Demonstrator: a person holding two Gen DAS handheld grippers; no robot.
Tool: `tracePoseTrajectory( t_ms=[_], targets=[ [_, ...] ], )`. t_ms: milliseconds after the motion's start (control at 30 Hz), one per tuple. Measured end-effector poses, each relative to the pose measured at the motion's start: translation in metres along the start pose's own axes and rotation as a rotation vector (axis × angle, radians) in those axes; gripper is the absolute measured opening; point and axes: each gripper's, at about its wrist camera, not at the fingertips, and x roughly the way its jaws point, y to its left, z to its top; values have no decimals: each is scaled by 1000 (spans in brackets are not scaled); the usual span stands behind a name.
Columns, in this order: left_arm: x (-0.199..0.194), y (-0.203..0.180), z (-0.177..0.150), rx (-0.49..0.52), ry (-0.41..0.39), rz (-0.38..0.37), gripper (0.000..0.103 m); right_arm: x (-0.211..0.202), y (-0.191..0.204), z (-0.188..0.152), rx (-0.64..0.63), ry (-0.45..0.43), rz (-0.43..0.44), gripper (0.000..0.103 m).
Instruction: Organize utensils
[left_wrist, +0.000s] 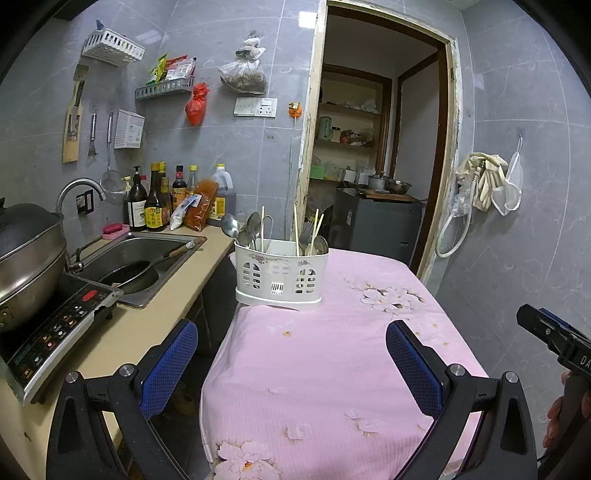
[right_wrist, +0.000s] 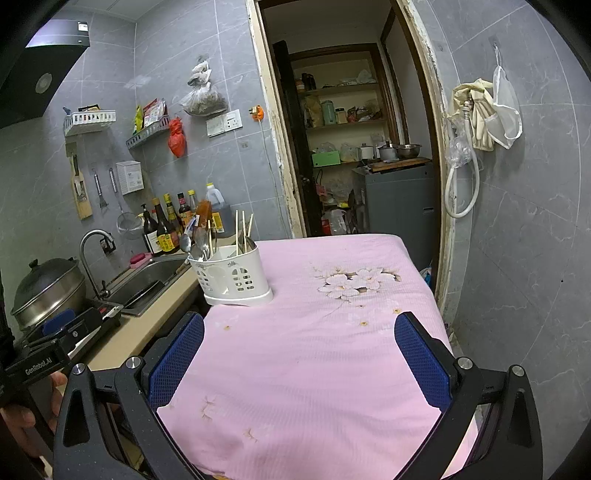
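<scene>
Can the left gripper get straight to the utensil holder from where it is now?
Probably yes. The left gripper is open and empty, and only bare pink tablecloth lies between it and the white utensil holder at the table's far left edge. The right gripper, also open, sits off to the side.

Grey tiled walls (left_wrist: 240, 147) flank an open doorway (right_wrist: 351, 129) into a shelved pantry.

The right claw (right_wrist: 299, 360) hangs over the pink floral cloth (right_wrist: 314, 369) covering the worktop, its blue-padded fingers (right_wrist: 421, 363) spread wide with nothing between them. Toward the far left corner of the cloth stands a white utensil caddy (right_wrist: 232, 278) holding spoons (right_wrist: 192, 245) and chopsticks (right_wrist: 243, 227). The left claw (right_wrist: 59, 341) shows at the left edge, beside the sink (right_wrist: 147, 280).
</scene>
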Motion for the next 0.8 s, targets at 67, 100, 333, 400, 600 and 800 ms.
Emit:
tracePoseTrajectory(
  t_ms=[67,100,333,400,600,800],
  targets=[
    [0,0,0,1,0,0,103,-1,1,-1,-1,-1,1,101],
    [0,0,0,2,-1,1,103,-1,2,-2,-2,0,2,101],
    [-1,2,1,3,-2,2,103,-1,2,-1,0,0,1,101],
    [-1,2,1,3,-2,2,103,-2,4,-2,0,0,1,101],
    [-1,2,1,3,-2,1,103,-3,7,-4,0,2,1,101],
    [-1,3,1,4,-2,2,103,-3,7,-4,1,3,1,101]
  ],
)
